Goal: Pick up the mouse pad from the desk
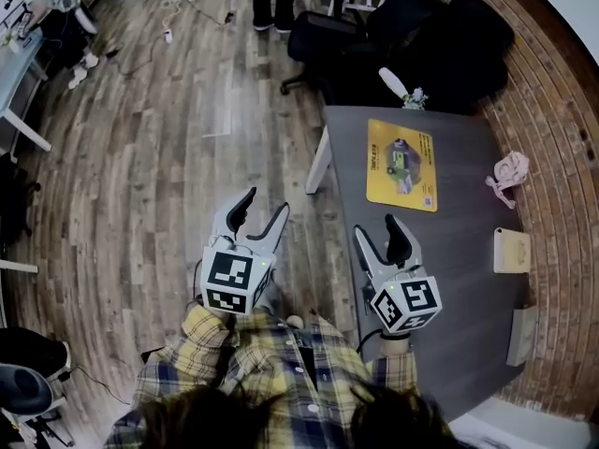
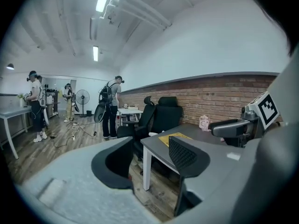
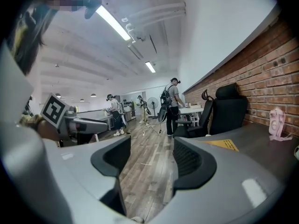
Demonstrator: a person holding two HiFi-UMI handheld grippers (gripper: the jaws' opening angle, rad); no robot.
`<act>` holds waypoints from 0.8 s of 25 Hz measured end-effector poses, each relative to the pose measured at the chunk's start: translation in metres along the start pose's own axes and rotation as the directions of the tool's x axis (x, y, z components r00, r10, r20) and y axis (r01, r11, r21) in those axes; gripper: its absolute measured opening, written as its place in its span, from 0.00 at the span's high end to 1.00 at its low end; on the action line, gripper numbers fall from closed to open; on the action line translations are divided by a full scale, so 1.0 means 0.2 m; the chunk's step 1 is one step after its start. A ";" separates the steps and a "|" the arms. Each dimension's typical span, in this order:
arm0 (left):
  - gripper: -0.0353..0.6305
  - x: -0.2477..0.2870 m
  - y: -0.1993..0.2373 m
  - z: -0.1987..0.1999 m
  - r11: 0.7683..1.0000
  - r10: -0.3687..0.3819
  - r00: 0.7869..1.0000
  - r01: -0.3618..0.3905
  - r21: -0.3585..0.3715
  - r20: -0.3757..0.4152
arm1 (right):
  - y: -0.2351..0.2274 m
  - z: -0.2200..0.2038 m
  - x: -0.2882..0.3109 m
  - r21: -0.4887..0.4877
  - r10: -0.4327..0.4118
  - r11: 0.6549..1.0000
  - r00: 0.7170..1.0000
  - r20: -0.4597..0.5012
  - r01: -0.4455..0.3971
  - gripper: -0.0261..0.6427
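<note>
The yellow mouse pad (image 1: 402, 165) lies flat on the far half of the grey desk (image 1: 468, 279), printed side up. It also shows in the left gripper view as a yellow mouse pad (image 2: 176, 138) past the right jaw, and in the right gripper view as a yellow corner (image 3: 223, 144). My left gripper (image 1: 263, 206) hangs over the wooden floor, left of the desk, open and empty (image 2: 149, 157). My right gripper (image 1: 377, 228) is above the desk's near left edge, well short of the pad, open with nothing between its jaws (image 3: 152, 160).
A pink object (image 1: 510, 171) sits near the brick wall, a pale box (image 1: 512, 250) and another flat item (image 1: 524, 335) along the desk's right side. Black office chairs (image 1: 412, 36) stand behind the desk. People (image 2: 111, 106) stand far off on the wooden floor.
</note>
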State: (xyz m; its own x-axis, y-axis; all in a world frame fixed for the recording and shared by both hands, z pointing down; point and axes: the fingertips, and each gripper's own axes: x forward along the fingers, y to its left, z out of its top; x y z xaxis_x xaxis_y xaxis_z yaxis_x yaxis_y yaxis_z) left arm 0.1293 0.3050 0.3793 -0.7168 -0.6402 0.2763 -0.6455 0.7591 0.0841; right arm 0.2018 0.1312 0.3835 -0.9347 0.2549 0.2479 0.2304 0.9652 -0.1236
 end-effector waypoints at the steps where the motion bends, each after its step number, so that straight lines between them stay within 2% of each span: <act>1: 0.60 0.04 0.04 0.02 1.000 -0.008 1.000 0.008 0.003 -0.001 | -0.01 0.01 0.05 0.002 -0.007 1.000 1.000 -0.001 0.007 0.56; 7: 0.60 0.24 0.20 0.09 0.998 -0.059 0.998 0.059 0.013 -0.001 | -0.04 0.07 0.28 0.010 -0.050 0.999 0.999 -0.006 0.050 0.56; 14: 0.60 0.35 0.38 0.12 0.994 -0.101 0.995 0.101 0.031 0.001 | -0.02 0.09 0.47 0.031 -0.102 0.994 0.995 0.000 0.102 0.56; 20: 0.56 0.39 0.48 0.06 0.992 -0.129 0.991 0.129 -0.002 -0.030 | 0.00 0.04 0.56 0.045 -0.133 0.990 0.990 -0.041 0.135 0.54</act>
State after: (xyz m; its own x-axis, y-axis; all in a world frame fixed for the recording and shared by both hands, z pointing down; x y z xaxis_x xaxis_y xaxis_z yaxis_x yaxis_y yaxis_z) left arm 0.0085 0.3263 0.3979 -0.6189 -0.7292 0.2918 -0.7324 0.6701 0.1211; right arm 0.0957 0.1586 0.4044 -0.9452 0.1264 0.3011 0.0900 0.9872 -0.1319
